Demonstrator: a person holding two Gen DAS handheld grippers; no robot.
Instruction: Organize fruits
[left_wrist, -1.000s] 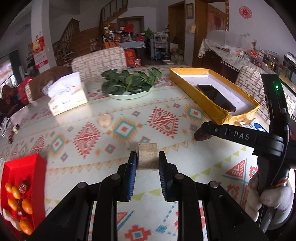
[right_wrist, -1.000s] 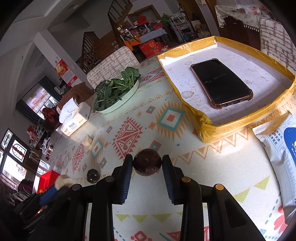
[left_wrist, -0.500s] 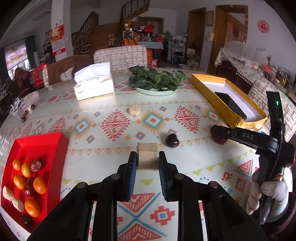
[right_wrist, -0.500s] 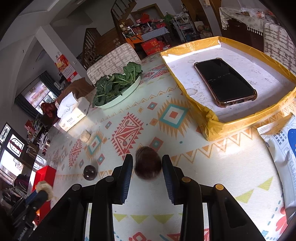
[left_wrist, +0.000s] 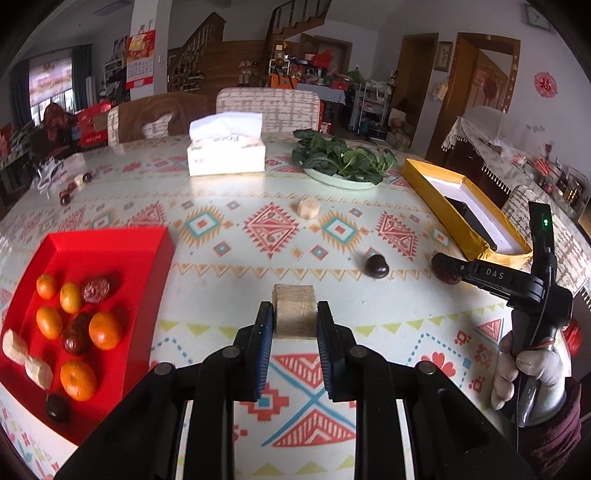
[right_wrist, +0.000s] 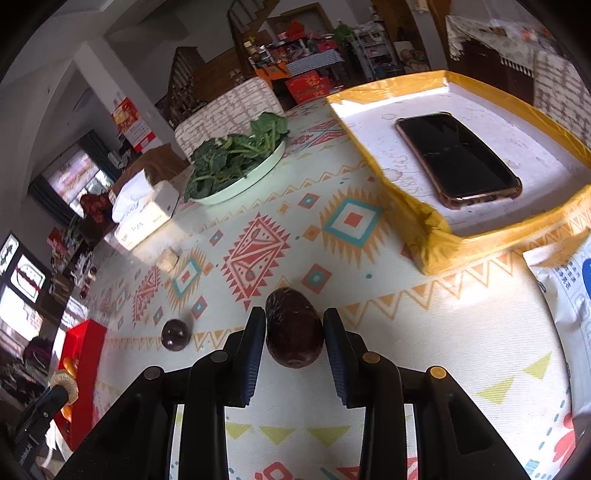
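The left gripper (left_wrist: 294, 325) clamps a pale, fibrous, blocky cylinder chunk (left_wrist: 294, 311) between its blue ribbed pads at lower centre of the left wrist view, above the patterned tablecloth (left_wrist: 236, 258). The right gripper (right_wrist: 294, 341) holds a dark, wrinkled, oval date (right_wrist: 294, 326) at lower centre of its own view; both pads look to touch its sides.

At the left edge of the left view sits a red tray (left_wrist: 110, 258), glossy and rectangular, with smooth orange kumquats (left_wrist: 105, 329), wrinkled dark fruits and two pale chunks inside. A shiny dark round fruit (left_wrist: 376, 266) lies on the cloth right of centre, and another pale chunk (left_wrist: 308, 208) lies above centre. Further up are a tissue box (left_wrist: 226, 157) and a plate of leafy greens (left_wrist: 341, 160). At upper right of the right view, a yellow-rimmed box (right_wrist: 432, 236) holds a black phone (right_wrist: 458, 158).

At far right of the left view, a white-gloved hand (left_wrist: 532, 376) grips the right gripper's upright handle, its fingers reaching leftward.
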